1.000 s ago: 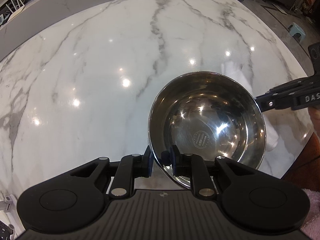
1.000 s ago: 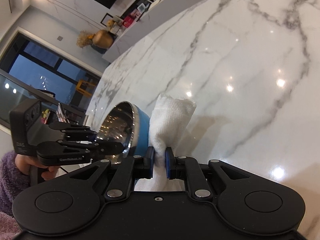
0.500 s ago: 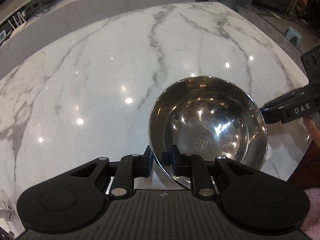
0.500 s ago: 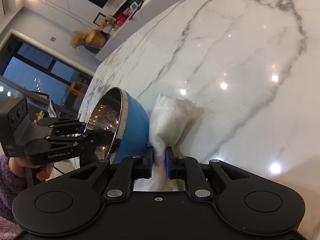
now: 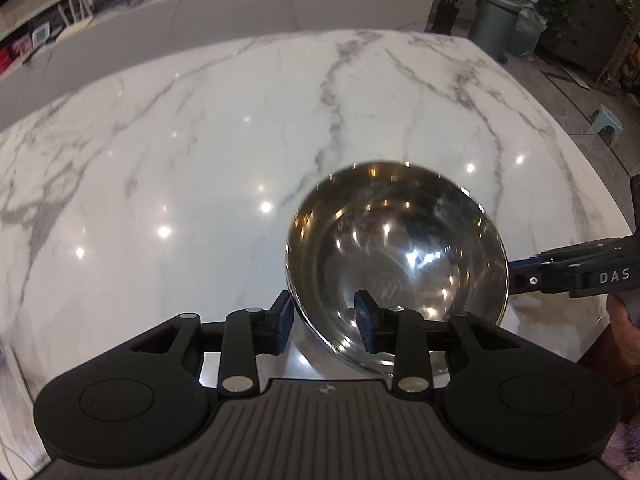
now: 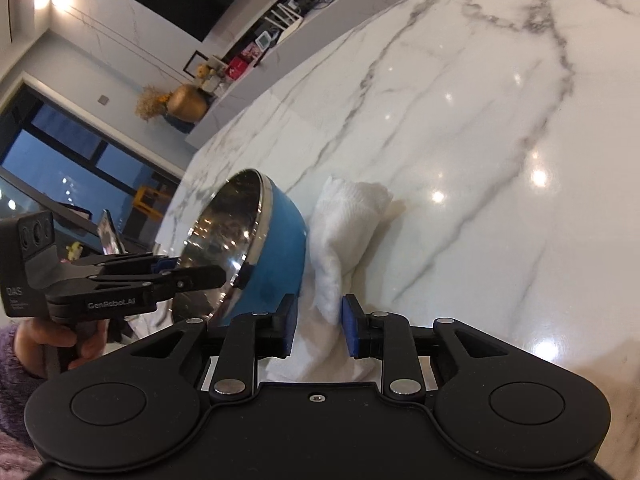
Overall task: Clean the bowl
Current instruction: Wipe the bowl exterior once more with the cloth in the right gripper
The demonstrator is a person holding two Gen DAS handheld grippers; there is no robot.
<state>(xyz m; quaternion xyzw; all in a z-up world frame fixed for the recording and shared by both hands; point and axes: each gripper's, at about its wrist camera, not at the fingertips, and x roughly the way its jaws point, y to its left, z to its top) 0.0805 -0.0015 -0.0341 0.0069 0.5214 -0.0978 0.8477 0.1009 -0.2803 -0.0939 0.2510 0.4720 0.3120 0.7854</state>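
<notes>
The bowl (image 5: 396,256) is steel inside and blue outside (image 6: 276,248). It stands tilted on the marble table, its opening toward my left gripper (image 5: 326,326). The left gripper's jaws stand apart, one pad outside the near rim and one inside; the rim sits loose between them. My right gripper (image 6: 318,330) is open, its pads apart on either side of a white paper towel (image 6: 344,224) that lies on the table against the bowl's blue outside. The right gripper shows in the left wrist view (image 5: 568,276) at the bowl's right rim.
The white marble table (image 5: 200,152) stretches far ahead; its right edge (image 5: 592,184) is near the bowl. A low counter with small items runs behind it. Bins, plants and a small stool (image 5: 608,122) stand on the floor to the right.
Both grippers opened: the right let go of the paper towel, the left loosened its hold on the bowl's rim. The bowl tilted up further, showing more of its blue outside.
</notes>
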